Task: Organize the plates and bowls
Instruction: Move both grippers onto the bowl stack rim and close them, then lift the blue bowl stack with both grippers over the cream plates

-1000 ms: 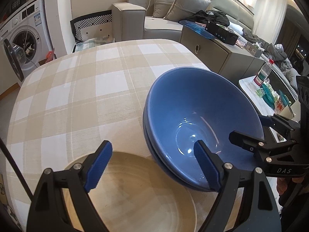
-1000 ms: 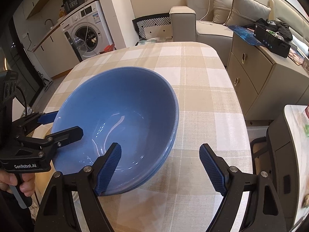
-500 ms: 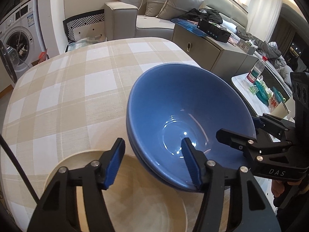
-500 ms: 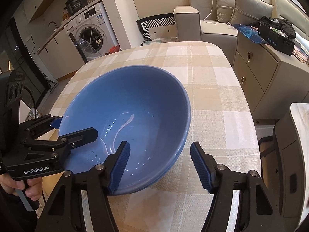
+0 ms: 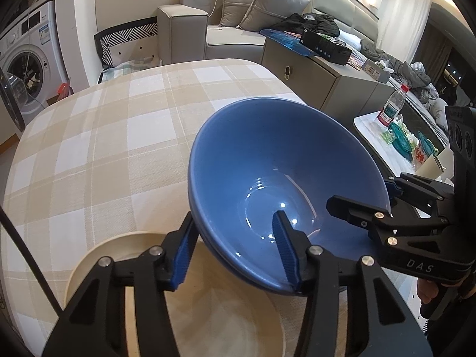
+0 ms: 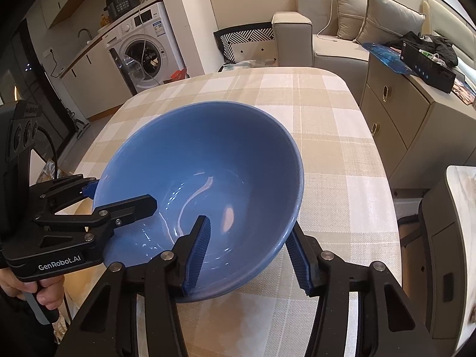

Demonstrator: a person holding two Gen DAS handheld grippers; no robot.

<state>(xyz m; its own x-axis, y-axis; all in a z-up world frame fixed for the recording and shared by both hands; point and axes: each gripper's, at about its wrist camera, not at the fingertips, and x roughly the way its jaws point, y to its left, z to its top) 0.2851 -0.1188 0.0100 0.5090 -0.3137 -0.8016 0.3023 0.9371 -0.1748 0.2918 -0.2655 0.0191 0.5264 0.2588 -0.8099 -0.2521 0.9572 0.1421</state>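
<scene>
Left wrist view: your left gripper (image 5: 235,247) has its fingers (image 5: 285,248) closed on the near rim of the blue bowl (image 5: 267,160), one blue pad inside the bowl and the other against its outer wall. A second blue rim shows just under the first, so the bowl appears to sit nested in another of the same colour. Your right gripper (image 5: 389,196) clamps the rim on the far right side, one finger reaching inside and one outside. Below the left fingers lies a cream plate (image 5: 208,312), its edge passing under the bowl's near side. Both rest on the counter (image 5: 98,136), which is covered by a beige and white checked cloth.

Right wrist view: your right gripper (image 6: 250,250) straddles the near rim of the blue bowl (image 6: 208,154), fingers (image 6: 198,248) shut on it, inner pad on the glazed inside and outer pad on the wall. Your left gripper (image 6: 89,190) holds the opposite rim at the left in the same manner. Beyond the counter (image 6: 333,136) stand a washing machine (image 6: 142,50), a grey sofa (image 6: 330,38) and a cabinet (image 6: 398,101).
</scene>
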